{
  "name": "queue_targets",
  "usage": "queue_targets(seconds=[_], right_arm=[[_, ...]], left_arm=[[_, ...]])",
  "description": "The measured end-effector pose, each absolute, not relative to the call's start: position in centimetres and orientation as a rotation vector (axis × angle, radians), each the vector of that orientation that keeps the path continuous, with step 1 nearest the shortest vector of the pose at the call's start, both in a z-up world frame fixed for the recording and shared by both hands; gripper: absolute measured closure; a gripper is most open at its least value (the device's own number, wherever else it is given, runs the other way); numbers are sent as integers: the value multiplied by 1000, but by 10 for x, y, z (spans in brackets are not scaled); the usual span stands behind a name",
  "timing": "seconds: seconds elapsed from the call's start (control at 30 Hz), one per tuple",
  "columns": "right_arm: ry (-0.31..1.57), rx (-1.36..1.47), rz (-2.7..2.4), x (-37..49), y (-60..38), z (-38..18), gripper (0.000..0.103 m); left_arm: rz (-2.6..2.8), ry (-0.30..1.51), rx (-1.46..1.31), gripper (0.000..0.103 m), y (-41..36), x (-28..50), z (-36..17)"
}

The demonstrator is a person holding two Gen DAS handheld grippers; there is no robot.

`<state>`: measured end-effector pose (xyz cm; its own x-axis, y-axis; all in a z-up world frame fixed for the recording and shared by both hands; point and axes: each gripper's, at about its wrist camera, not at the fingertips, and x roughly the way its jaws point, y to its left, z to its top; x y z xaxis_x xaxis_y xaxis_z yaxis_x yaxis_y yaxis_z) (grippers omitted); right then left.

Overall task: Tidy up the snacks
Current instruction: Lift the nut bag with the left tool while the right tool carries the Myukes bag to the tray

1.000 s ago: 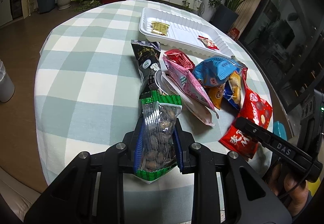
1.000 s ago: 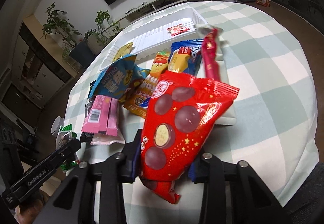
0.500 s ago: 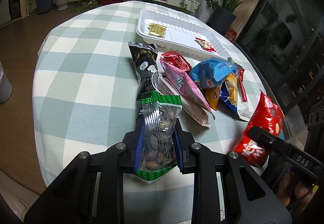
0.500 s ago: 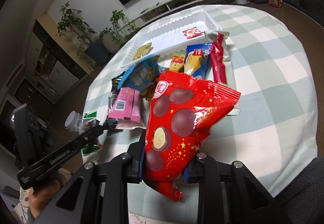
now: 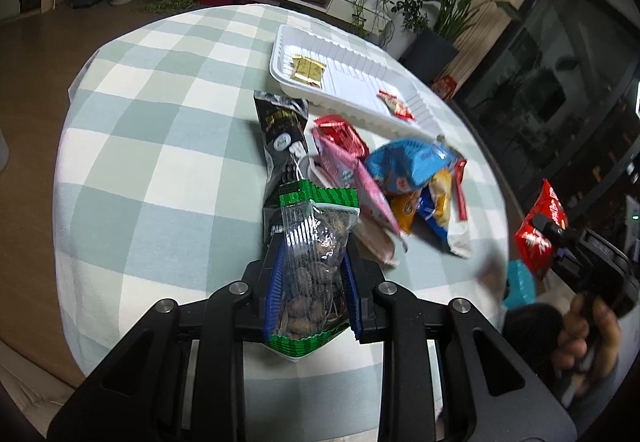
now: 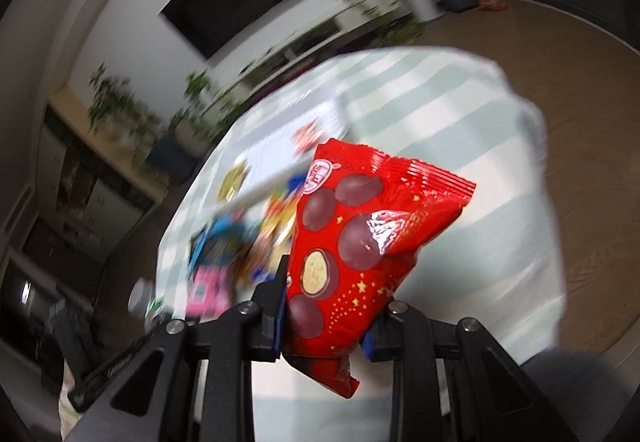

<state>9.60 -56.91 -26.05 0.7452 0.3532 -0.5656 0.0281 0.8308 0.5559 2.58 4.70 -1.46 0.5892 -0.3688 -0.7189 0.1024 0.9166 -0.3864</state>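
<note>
My left gripper (image 5: 313, 254) is shut on a clear nut bag with green ends (image 5: 314, 254), held low over the near side of the checked table (image 5: 160, 146). My right gripper (image 6: 326, 282) is shut on a red chocolate-ball bag (image 6: 360, 238), lifted off the table's right edge; the bag also shows at the right of the left wrist view (image 5: 540, 226). A pile of snack packets (image 5: 392, 178) lies mid-table. A white tray (image 5: 360, 90) behind it holds a gold packet (image 5: 307, 69) and a small red packet (image 5: 394, 105).
A black packet (image 5: 282, 130) lies left of the pile. A teal object (image 5: 520, 278) sits at the table's right edge. Potted plants, a TV shelf and wood floor surround the table. The right wrist view is motion-blurred.
My right gripper has carried the red bag up and back, away from the table to the right. My left gripper has stayed put with the nut bag.
</note>
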Motion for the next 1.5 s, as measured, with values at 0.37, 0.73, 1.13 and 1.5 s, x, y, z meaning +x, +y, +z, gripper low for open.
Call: queue_targets(seconds=[0.37, 0.73, 1.13, 1.5], right_arm=[[507, 624, 79, 169, -633, -182, 73], [522, 408, 274, 305, -531, -132, 73], [870, 175, 463, 396, -444, -246, 73], [928, 39, 511, 390, -431, -268, 73]], left_arm=[[-244, 795, -175, 79, 56, 120, 72], [-324, 852, -31, 79, -8, 276, 84], [-330, 1030, 56, 79, -51, 335, -16], [-298, 1050, 123, 78, -59, 323, -35]])
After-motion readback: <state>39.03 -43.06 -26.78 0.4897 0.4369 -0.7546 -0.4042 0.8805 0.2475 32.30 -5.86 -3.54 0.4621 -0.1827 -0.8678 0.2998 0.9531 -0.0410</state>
